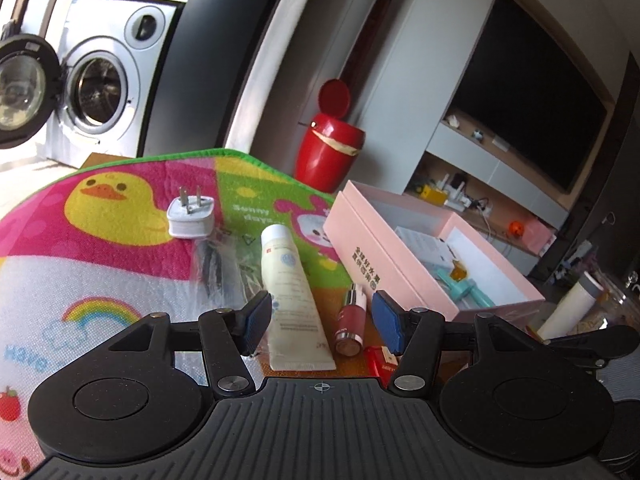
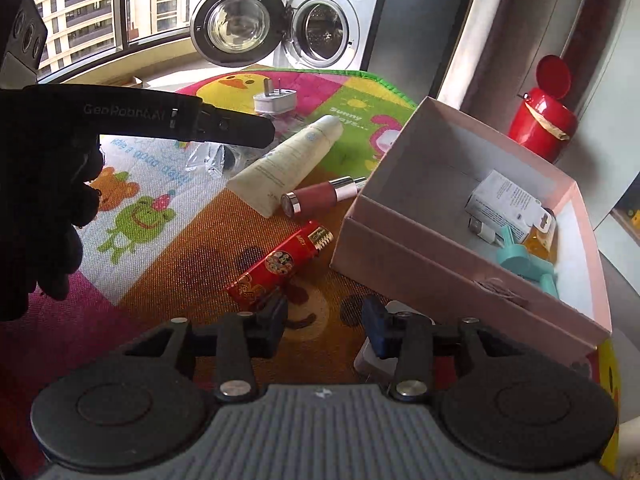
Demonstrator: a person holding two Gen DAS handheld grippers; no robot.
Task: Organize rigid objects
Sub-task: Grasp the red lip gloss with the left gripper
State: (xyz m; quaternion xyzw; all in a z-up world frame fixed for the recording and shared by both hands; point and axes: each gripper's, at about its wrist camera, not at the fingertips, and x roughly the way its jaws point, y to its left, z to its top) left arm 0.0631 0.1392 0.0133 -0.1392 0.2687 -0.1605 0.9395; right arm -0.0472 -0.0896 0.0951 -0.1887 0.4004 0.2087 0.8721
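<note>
Both the left gripper [image 1: 318, 322] and right gripper [image 2: 324, 326] hover spread and empty beside the pink box [image 2: 404, 256], so collecting looks underway; next, pinching the red lighter [image 2: 280, 264] lying just beside it seems likely.

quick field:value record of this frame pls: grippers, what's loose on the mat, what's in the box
left gripper: open, empty, above the cream tube and pink bottle
right gripper: open, empty, near the red lighter
loose on mat: tube, bottle, lighter, white plug, clear plastic bag
pink box: open; holds a white carton and teal item
</note>
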